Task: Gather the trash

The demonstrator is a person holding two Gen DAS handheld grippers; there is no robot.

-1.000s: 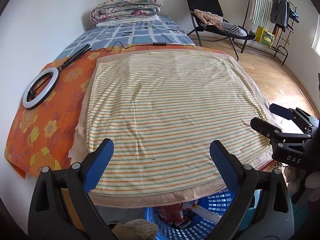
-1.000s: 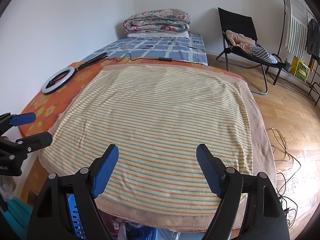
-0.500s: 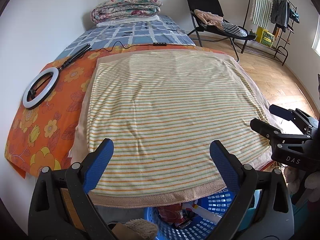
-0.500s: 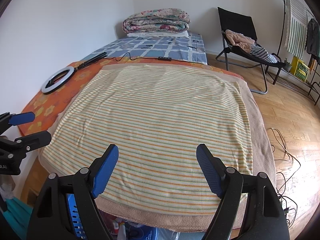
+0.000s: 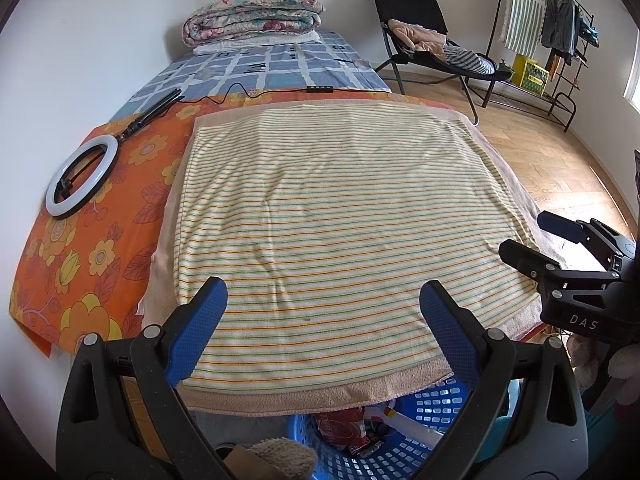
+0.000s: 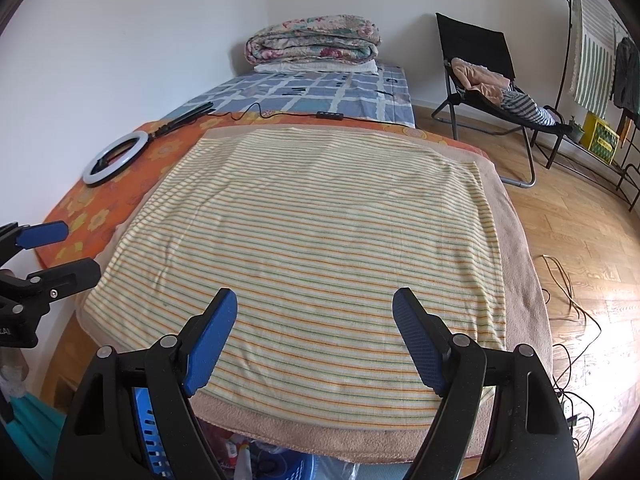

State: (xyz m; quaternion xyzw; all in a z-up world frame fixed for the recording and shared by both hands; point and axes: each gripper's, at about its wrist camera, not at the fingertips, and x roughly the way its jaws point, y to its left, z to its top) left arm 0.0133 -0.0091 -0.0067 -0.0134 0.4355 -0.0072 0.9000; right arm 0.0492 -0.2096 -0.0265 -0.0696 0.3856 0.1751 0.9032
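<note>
Nearest, below the foot edge of the striped towel (image 5: pixel 320 216): blue plastic basket (image 5: pixel 436 404), perforated with rows of small slots, holding the trash (image 5: pixel 344 426), a crumpled red printed wrapper beside a white tube-like piece; remaining contents too hidden to tell. Just left of the basket, a fuzzy beige object (image 5: pixel 280 456), partly cut off.

Over the near edge of the towel: left gripper (image 5: pixel 323 301), black rigid frame with blue pads of fine diamond texture, jaws wide apart and empty. Right gripper (image 6: pixel 314 307) of the same build, jaws likewise wide, nothing between the pads.

Striped towel: soft terry, cream with thin orange and green stripes, lying flat with faint wrinkles on a larger plain beige towel (image 6: pixel 524 272) showing as a border.

Left of the towel: orange sheet (image 5: pixel 80 256) with a yellow flower print, carrying a white ring light (image 5: pixel 82 176) on a black folded stand.

Beyond the towel: blue checked bedcover (image 5: pixel 272 68), then a folded floral quilt (image 5: pixel 256 14), thick and rounded, against the wall.

Right of the towel: pale wood floor (image 6: pixel 580 232) with loose cables, and farther off a black folding chair (image 6: pixel 480 64) heaped with cloth.
</note>
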